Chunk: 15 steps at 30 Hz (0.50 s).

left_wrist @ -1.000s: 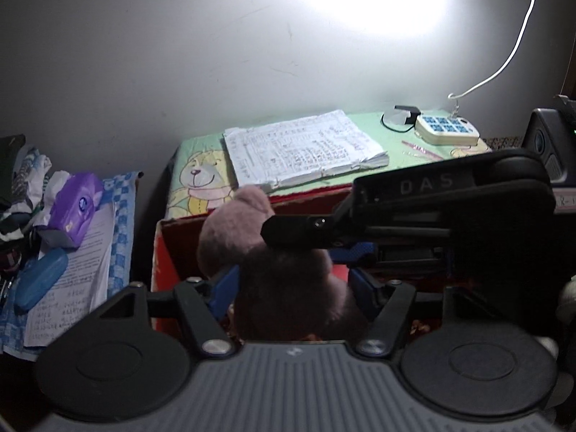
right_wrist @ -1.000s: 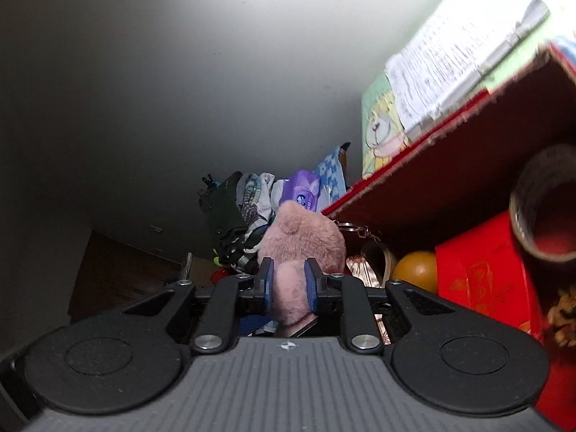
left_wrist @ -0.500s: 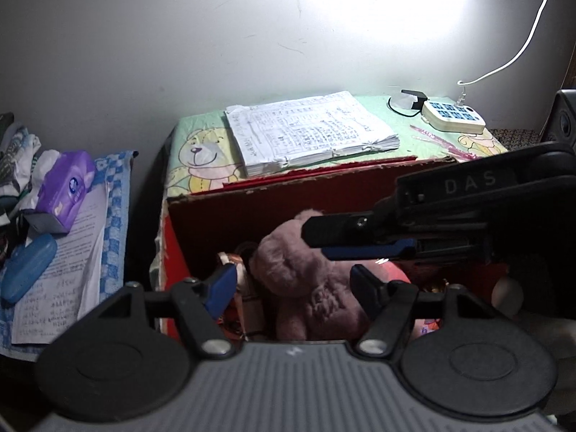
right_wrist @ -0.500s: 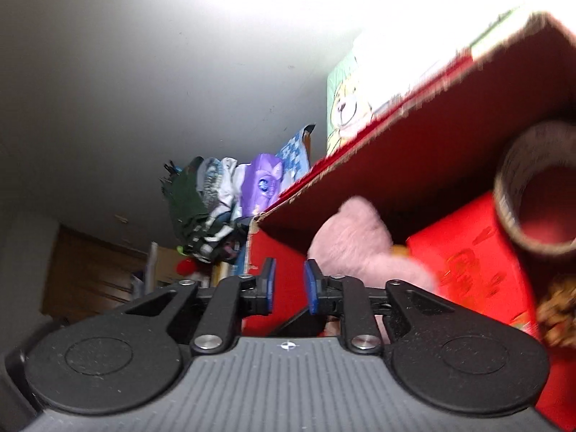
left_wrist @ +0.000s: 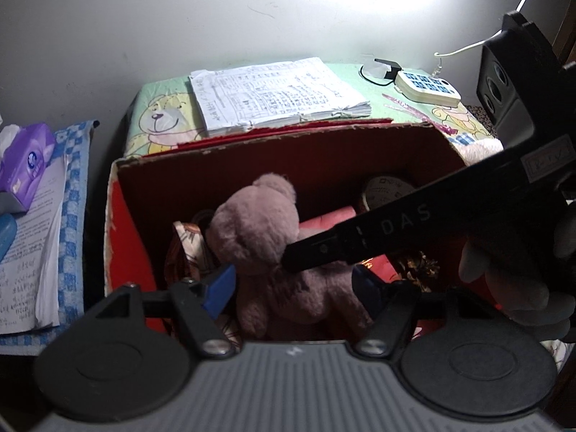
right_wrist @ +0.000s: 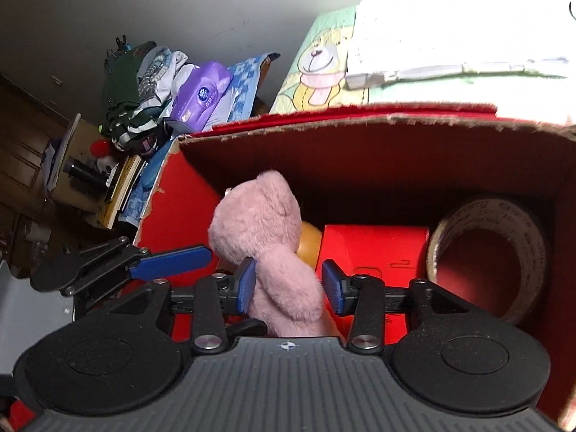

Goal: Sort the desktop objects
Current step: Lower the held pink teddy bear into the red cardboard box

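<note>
Both sets of fingers, left gripper (left_wrist: 293,284) and right gripper (right_wrist: 288,286), spread apart around the upright, head-up pink teddy bear (right_wrist: 266,244) inside the red box (right_wrist: 360,151).

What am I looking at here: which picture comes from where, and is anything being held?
A person holds hand tongs in each hand, and each pair has a camera looking along its blue fingers. The left camera's picture shows the left tongs open over a red cardboard box. The right camera's picture shows the right tongs open around a pink plush bear that sits in the box near a tape roll. Neither pair seems to grip anything. Behind the box lie handwritten papers and a power strip.
</note>
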Motion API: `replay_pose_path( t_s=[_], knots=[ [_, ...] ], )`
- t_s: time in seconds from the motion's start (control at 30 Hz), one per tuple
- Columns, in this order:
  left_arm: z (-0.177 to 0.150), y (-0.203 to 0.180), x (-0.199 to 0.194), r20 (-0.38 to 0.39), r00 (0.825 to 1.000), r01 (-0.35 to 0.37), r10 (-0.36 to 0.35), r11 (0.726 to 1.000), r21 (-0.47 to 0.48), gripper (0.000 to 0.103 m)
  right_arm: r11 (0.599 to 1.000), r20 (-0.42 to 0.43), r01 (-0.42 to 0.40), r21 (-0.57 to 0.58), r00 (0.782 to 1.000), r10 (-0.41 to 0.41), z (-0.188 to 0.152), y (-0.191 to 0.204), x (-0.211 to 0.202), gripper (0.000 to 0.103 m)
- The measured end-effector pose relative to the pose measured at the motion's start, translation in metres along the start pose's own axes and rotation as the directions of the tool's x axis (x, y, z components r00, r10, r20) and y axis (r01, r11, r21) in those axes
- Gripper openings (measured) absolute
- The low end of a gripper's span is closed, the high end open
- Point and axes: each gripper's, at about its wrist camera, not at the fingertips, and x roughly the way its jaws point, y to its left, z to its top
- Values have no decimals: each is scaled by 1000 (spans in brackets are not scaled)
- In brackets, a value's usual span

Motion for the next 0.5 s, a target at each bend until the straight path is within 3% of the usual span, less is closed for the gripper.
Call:
replay_pose_path(
  t_s=[0.07,0.17,0.3,0.4,0.5],
  knots=[
    [-2,2,3,-13,1000,-6,6,1000,-6,75,999,-18,-26,34,999,27,-1,-1,7,45],
    [-2,9,5,-22,1000,-4,4,1000,-30,77,996,-20,-66,63,998,68,-5,-3,8,36],
    [1,14,-5,4,1000,9,-8,999,-47,79,983,24,-142,115,990,140,-12,-14,-3,31],
    [4,11,-19,46,999,-2,5,999,-49,80,949,56,-262,176,965,256,-14,-21,-6,31],
    [4,10,-31,84,994,-62,66,997,-44,82,914,56,-349,206,937,345,-15,-14,2,30]
  ],
)
